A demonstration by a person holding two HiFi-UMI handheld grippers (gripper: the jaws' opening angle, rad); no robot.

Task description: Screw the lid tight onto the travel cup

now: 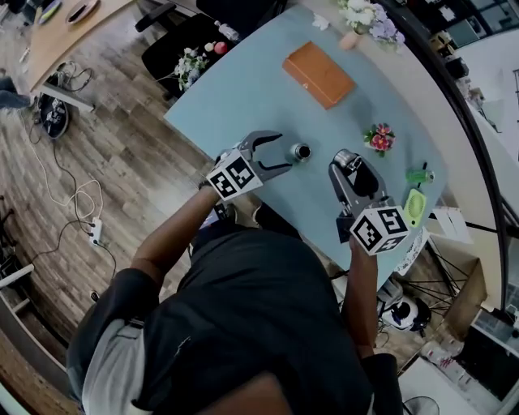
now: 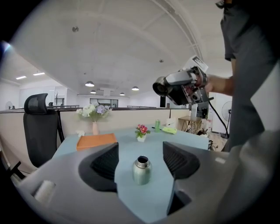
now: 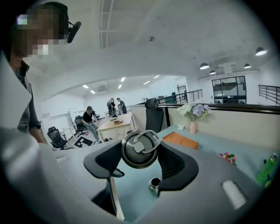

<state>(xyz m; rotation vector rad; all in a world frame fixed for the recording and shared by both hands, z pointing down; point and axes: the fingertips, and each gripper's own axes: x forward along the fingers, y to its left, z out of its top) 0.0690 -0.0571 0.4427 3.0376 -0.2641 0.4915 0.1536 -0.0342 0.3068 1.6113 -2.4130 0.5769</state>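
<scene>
A small steel travel cup (image 1: pixel 301 151) stands upright and uncapped on the pale blue table (image 1: pixel 243 89). My left gripper (image 1: pixel 284 151) is open around it. In the left gripper view the cup (image 2: pixel 141 169) sits between the dark pads (image 2: pixel 106 162), with a gap on each side. My right gripper (image 1: pixel 353 164) hovers to the right of the cup, shut on the round steel lid (image 1: pixel 347 159). In the right gripper view the lid (image 3: pixel 140 148), with its ring handle facing the camera, is pinched between the jaws, and the cup's open mouth (image 3: pixel 154 183) shows below it.
An orange box (image 1: pixel 319 74) lies further back on the table. A small potted flower (image 1: pixel 379 139) stands right of the cup, and a green bottle (image 1: pixel 419 174) and a green holder (image 1: pixel 414 207) sit at the right edge. A flower vase (image 1: pixel 365 16) is at the far end.
</scene>
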